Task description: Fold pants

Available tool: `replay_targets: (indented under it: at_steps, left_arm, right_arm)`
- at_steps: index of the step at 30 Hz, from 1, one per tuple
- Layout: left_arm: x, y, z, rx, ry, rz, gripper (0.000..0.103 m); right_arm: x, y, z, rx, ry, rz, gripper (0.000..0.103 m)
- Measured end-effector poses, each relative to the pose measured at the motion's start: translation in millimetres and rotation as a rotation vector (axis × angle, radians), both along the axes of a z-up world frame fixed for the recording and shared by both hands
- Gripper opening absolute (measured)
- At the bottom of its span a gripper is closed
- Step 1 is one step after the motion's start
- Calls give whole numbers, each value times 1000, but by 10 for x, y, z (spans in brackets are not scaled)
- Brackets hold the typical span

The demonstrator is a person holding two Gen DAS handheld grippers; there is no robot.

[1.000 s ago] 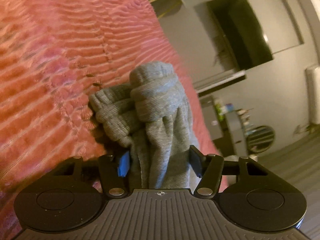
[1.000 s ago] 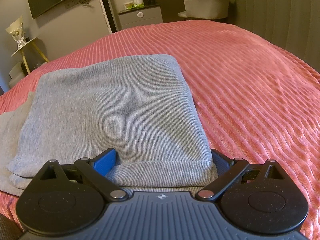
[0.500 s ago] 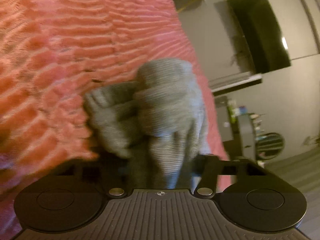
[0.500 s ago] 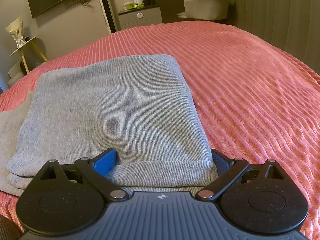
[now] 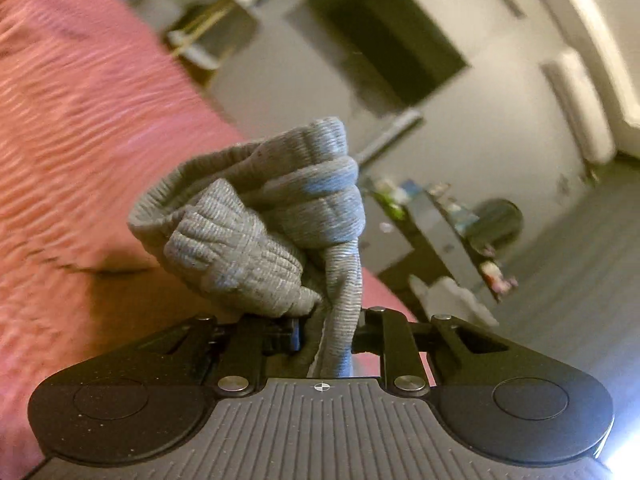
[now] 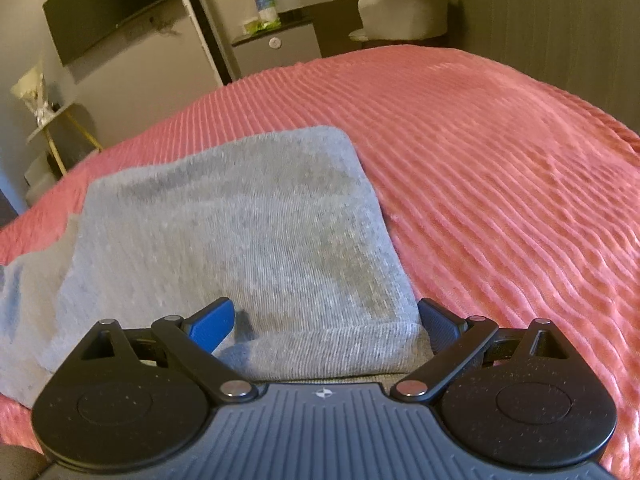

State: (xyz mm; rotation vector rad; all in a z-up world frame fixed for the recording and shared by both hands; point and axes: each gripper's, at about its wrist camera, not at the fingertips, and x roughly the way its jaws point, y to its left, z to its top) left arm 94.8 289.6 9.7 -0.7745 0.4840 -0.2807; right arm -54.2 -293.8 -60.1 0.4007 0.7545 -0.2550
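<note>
Body of the gray sweatpants (image 6: 240, 232) looks folded on the bed (image 6: 500, 160); your left gripper (image 5: 326, 328) clamps the bunched cuff end at 12 o'clock, unfolded yet, and your right gripper (image 6: 324, 320) sits jaws wide open.

Bed with ribbed pink bedspread (image 6: 500, 168); folded grey pants (image 6: 240, 232) are laid flat on it, directly ahead of the right gripper's fingers.

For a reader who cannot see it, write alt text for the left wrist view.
The left gripper is shut on a bunched, ribbed end of the grey pants, which stands up over a pink ridged bedspread. Blurred behind are a grey wall and a dark wall-mounted screen.
</note>
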Motion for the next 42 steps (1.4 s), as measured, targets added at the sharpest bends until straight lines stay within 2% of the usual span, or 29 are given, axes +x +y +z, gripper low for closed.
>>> replay_targets:
  at_steps: [5, 7, 9, 12, 14, 15, 16, 18, 19, 20, 21, 22, 25, 26, 28, 32, 34, 36, 38, 42]
  left_arm:
    - [-198, -949, 567, 130, -147, -181, 22]
    - [-288, -1476, 697, 198, -195, -278, 22]
    - [-364, -2050, 708, 272, -226, -357, 22]
    - [-462, -2866, 506, 372, -201, -473, 22]
    - [-567, -3425, 197, 489, -184, -546, 27]
    - [-600, -3671, -20, 544, -143, -572, 29]
    - [-607, -3824, -214, 586, -84, -593, 37]
    - [-639, -4090, -613, 713, 26, -663, 42]
    - [-764, -4098, -673, 776, -39, -670, 42]
    - [-874, -4089, -625, 823, -106, -673, 51]
    - [-919, -4057, -545, 834, -113, -697, 58]
    - [-936, -3986, -465, 794, -95, -715, 71]
    - [-986, -3530, -248, 524, -37, -679, 90]
    - [-987, -3259, -226, 447, -7, -638, 92]
    - [-1077, -2942, -213, 354, 36, -535, 92]
    - [-1094, -2420, -235, 313, 90, -261, 95]
    - [-1098, -2282, -236, 344, 96, -146, 96]
    - [-1016, -2234, -291, 323, 169, -122, 96]
    - [-954, -2194, -351, 291, 233, -137, 96]
    - [-893, -2152, -425, 273, 259, -116, 96]
  right_arm:
    - [-126, -20, 132, 20, -80, -31, 97]
    - [-201, -71, 197, 29, -120, -60, 97]
    - [-279, -144, 259, 37, -154, -100, 97]
    - [-381, -292, 293, 47, -174, -174, 97]
    - [-451, -424, 269, 92, -180, -234, 97]
    - [-484, -501, 244, 135, -186, -262, 97]
    - [-503, -554, 214, 171, -193, -273, 97]
    - [-514, -631, 159, 222, -197, -277, 97]
    - [-510, -651, 135, 237, -198, -271, 97]
    - [-502, -665, 112, 252, -199, -263, 97]
    - [-489, -676, 91, 272, -203, -251, 97]
    - [-480, -685, 74, 292, -207, -239, 97]
    - [-465, -698, 53, 330, -228, -200, 97]
    - [-453, -682, 63, 331, -240, -186, 97]
    - [-451, -628, 98, 343, -274, -137, 97]
    - [-379, -570, 77, 460, -309, -26, 97]
    - [-270, -538, 21, 499, -258, 4, 97]
    - [-179, -503, -26, 450, -181, -29, 96]
    - [-136, -508, -47, 478, -182, -47, 96]
    - [34, -474, -46, 538, -193, -40, 89]
